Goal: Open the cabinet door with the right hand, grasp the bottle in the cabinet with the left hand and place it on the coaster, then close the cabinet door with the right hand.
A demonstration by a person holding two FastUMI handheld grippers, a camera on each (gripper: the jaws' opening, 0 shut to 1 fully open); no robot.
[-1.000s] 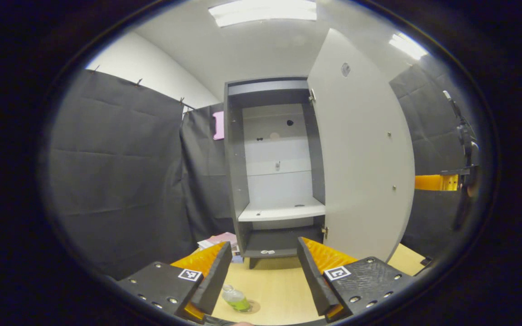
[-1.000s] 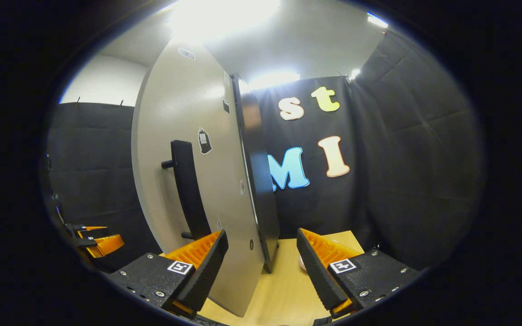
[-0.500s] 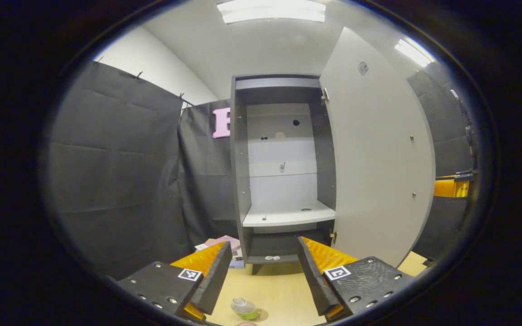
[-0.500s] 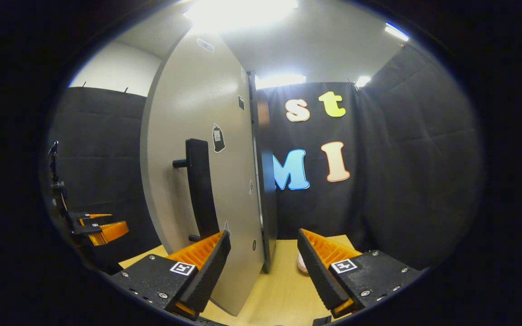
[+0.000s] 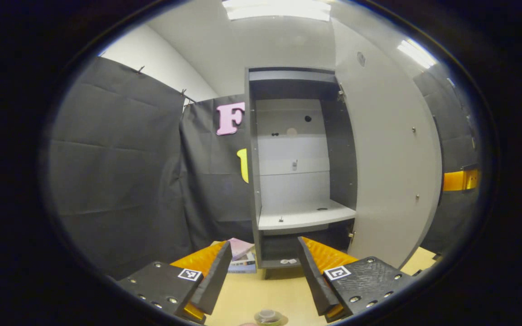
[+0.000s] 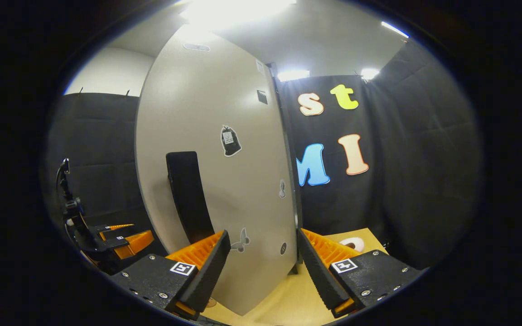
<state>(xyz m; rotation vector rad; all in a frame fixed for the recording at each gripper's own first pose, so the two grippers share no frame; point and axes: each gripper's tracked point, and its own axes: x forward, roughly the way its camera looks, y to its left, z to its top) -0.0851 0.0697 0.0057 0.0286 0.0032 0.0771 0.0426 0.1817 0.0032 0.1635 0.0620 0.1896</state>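
Observation:
The grey cabinet (image 5: 297, 149) stands with its door (image 5: 388, 158) swung out to the right; its white shelf (image 5: 304, 217) is bare. The bottle (image 5: 268, 315) stands on the table at the bottom edge of the left gripper view, seen from above, with a brown coaster rim (image 5: 283, 321) around it. My left gripper (image 5: 264, 244) hangs open above and apart from it. In the right gripper view my right gripper (image 6: 262, 233) is open, facing the door's outer face (image 6: 243, 181), just right of the black handle (image 6: 188, 194). Nothing sits between either pair of fingers.
A stack of books (image 5: 240, 256) lies on the wooden table (image 5: 252, 294) left of the cabinet's foot. A white roll (image 6: 354, 243) lies on the table behind the door's hinge side. Black cloth walls close in on both sides.
The left gripper has drawn back from the bottle, which slid to the view's bottom edge. The door's outer face has turned more squarely toward the right gripper, and the handle now shows front-on.

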